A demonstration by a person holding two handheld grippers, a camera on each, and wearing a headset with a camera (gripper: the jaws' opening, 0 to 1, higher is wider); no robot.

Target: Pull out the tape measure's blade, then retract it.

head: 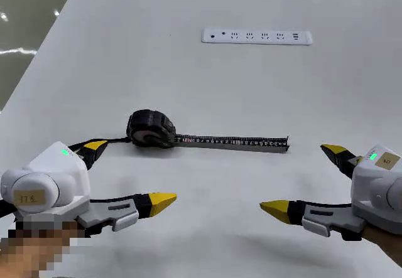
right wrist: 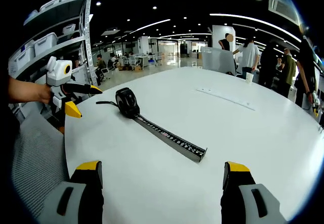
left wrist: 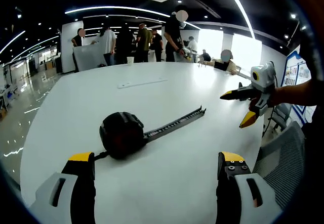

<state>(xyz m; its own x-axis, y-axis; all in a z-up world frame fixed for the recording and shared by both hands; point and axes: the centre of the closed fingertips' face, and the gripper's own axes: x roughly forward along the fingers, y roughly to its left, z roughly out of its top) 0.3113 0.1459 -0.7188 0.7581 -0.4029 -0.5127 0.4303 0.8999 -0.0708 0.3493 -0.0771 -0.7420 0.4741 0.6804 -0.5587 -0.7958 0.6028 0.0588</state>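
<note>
Tape measure (head: 151, 128) sits on the table (head: 188, 71), blade (head: 232, 142) lying drawn out to the right. Left tongs (head: 135, 171) and right tongs (head: 296, 176) hover spread apart, empty. Case looks compact, hefty: pin that. Blade looks thin and springy, so pinch its end hook (head: 287, 142).

The left gripper (head: 129, 172) and right gripper (head: 303, 177) share white bodies, black jaws tipped yellow, green lights and tan labels.

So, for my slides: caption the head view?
Both open, the left gripper and right gripper face a black tape measure, blade pulled out, on a white table.
</note>
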